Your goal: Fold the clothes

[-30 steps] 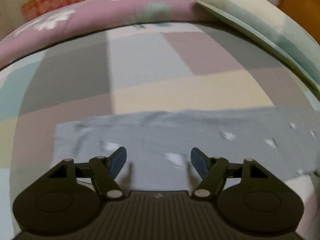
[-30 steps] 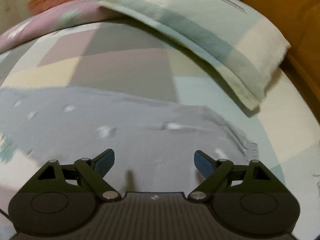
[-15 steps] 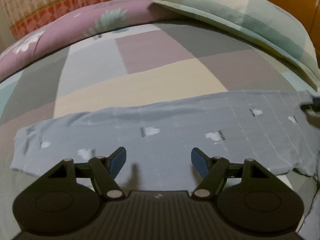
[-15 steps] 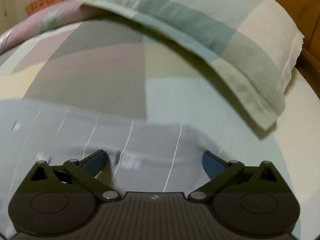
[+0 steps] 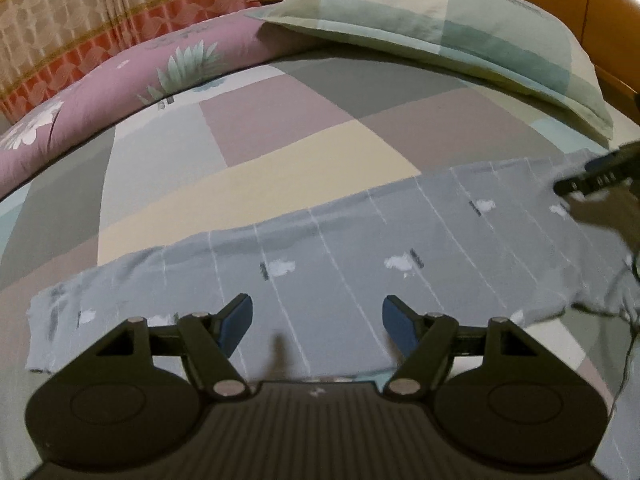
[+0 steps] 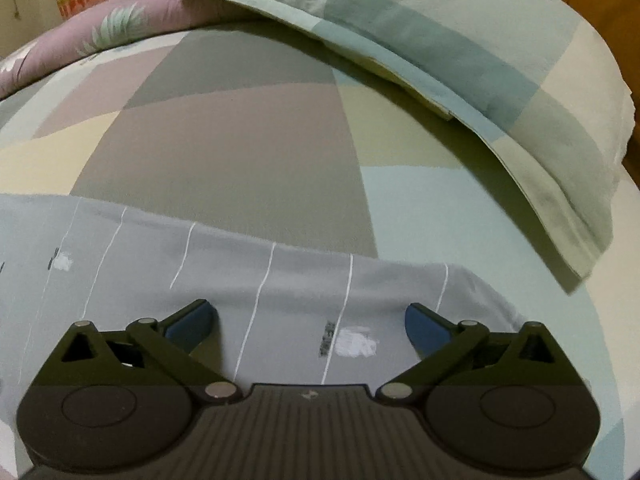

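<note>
Left gripper and right gripper both released above grey garment. Only left view shows garment's far-left end, curtain. Patchwork bedsheet, pillow.

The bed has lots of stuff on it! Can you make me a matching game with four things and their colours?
Things:
1. garment
2. pillow
3. quilt
4. curtain

Colours:
A. purple with leaf prints
B. beige with orange bands
C. grey with thin white lines
D. pale green and cream blocks

Pairs: 1-C, 2-D, 3-A, 4-B
</note>
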`<move>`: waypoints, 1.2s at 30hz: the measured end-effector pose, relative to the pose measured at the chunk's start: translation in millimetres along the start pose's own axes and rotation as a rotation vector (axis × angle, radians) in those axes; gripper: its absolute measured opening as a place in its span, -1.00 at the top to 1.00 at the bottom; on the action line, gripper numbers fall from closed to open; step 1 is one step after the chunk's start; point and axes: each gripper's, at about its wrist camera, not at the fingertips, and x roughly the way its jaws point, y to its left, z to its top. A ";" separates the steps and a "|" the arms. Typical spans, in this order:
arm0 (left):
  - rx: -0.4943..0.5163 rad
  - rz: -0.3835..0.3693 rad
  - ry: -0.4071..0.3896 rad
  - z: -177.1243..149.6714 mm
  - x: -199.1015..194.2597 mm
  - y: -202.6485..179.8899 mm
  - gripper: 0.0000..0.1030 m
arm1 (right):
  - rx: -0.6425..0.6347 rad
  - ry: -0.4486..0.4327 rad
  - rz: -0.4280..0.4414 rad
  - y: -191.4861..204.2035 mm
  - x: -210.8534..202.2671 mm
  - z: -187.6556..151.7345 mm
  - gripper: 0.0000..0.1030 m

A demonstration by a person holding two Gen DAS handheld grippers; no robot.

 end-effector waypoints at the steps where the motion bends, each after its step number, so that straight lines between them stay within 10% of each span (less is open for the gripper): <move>1: 0.011 0.014 -0.005 -3.3 -3.1 0.4 -0.42 | -0.001 -0.008 0.003 -0.5 1.4 0.2 -1.00; 12: 0.023 0.095 -0.111 -35.6 -55.9 0.8 -0.42 | -0.032 -0.105 0.032 12.8 -31.4 -14.2 -1.00; 23: 0.060 0.097 -0.239 -83.0 -204.4 -87.3 -0.69 | -0.117 -0.235 0.179 11.7 -195.4 -109.8 -1.00; 30: -0.025 0.036 -0.085 -135.4 -197.8 -153.1 -0.72 | -0.240 -0.099 0.161 18.7 -197.2 -231.5 -1.00; 36: -0.089 0.019 0.042 -179.1 -159.6 -190.1 -0.72 | -0.179 -0.090 0.166 19.8 -196.4 -266.7 -1.00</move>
